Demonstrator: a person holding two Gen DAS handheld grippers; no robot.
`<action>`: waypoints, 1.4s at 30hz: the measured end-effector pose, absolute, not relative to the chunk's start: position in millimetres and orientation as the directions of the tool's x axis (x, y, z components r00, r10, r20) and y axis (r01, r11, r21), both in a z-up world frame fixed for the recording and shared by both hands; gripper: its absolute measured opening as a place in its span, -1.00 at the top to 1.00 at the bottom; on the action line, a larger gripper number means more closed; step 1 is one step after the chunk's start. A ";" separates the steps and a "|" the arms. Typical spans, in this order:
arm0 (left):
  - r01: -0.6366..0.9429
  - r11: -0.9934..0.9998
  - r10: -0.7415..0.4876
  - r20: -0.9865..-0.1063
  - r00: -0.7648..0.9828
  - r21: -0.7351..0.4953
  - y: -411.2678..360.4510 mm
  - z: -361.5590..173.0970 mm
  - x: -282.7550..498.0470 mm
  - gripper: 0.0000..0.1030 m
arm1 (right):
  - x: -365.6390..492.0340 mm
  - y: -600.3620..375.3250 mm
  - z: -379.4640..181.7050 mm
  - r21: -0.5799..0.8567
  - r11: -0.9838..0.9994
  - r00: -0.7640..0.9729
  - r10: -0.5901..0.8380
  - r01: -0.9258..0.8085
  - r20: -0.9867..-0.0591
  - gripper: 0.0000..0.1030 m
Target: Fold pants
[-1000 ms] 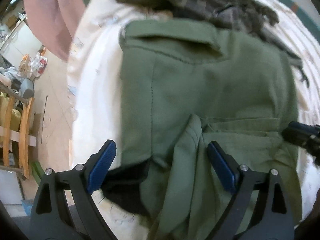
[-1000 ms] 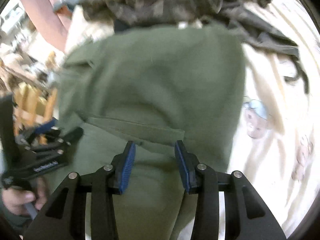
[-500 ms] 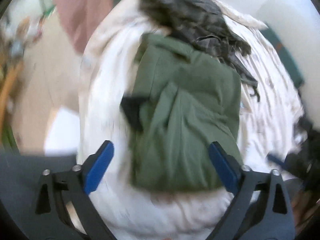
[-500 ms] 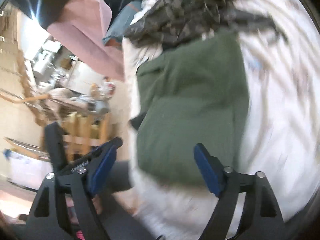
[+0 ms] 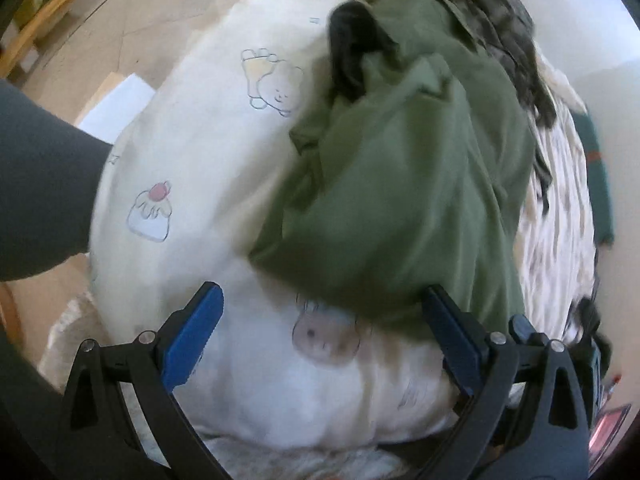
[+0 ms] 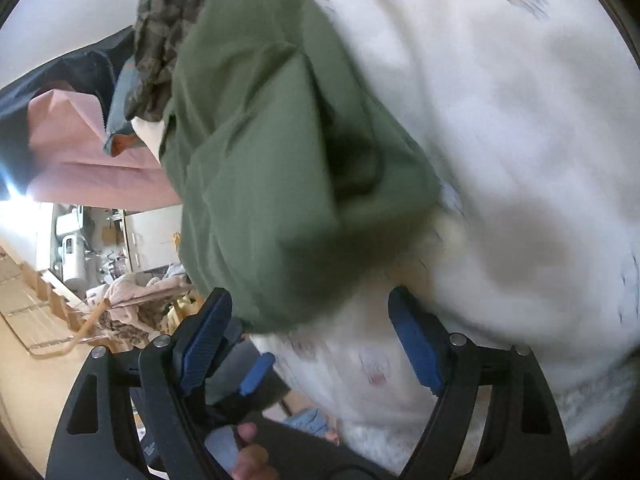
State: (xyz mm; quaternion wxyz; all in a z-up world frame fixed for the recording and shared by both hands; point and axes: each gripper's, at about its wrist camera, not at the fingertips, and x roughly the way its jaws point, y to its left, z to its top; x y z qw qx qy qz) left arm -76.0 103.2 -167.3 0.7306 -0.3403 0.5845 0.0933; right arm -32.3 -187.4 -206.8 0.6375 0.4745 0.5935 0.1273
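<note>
The olive green pants (image 5: 404, 184) lie folded in a bundle on the white printed bedspread (image 5: 208, 152); they also show in the right wrist view (image 6: 280, 152). A dark lining patch (image 5: 352, 56) shows at their far end. My left gripper (image 5: 320, 336) is open and empty, held back above the near edge of the bundle. My right gripper (image 6: 308, 340) is open and empty, just off the near corner of the pants. The left gripper's blue fingertips (image 6: 256, 372) show in the right wrist view.
A camouflage garment (image 5: 496, 12) lies beyond the pants, also in the right wrist view (image 6: 160, 32). A pink cloth (image 6: 84, 152) hangs by the bed. The bed edge and wood floor (image 5: 132, 16) lie left. My dark sleeve (image 5: 40, 184) is at far left.
Both grippers have pulled back from the pants. The right gripper opened from nearly shut to wide. The pants now lie free on the bed; both views have swung.
</note>
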 end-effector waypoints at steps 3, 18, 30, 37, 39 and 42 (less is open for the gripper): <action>-0.573 0.698 -0.268 -0.899 0.346 -0.429 117.0 -175.7 -67.0 -0.91 | -15.9 -189.5 -207.9 0.746 0.531 0.308 0.688 0.402 -0.657 -0.62; -0.558 0.610 -0.358 -0.824 0.439 -0.562 147.5 -182.8 -15.1 0.78 | 24.9 -201.0 -228.8 0.720 0.523 0.404 0.599 0.457 -0.691 0.53; -0.443 0.705 -0.387 -0.824 0.414 -0.554 112.7 -142.9 -16.8 0.82 | 20.9 -216.4 -144.4 0.777 0.589 0.550 0.582 0.223 -0.599 0.76; -0.368 0.685 -0.498 -0.772 0.394 -0.629 59.8 -121.5 5.6 0.83 | 48.4 -229.0 -51.5 0.765 0.644 0.606 0.606 0.007 -0.515 0.81; -0.346 0.649 -0.554 -0.733 0.395 -0.677 43.4 -115.6 12.3 0.83 | 55.3 -228.6 -20.6 0.751 0.657 0.614 0.618 -0.060 -0.492 0.82; -0.297 0.593 -0.629 -0.661 0.410 -0.748 15.3 -96.5 29.1 0.83 | 62.1 -221.4 28.7 0.710 0.683 0.618 0.635 -0.171 -0.463 0.83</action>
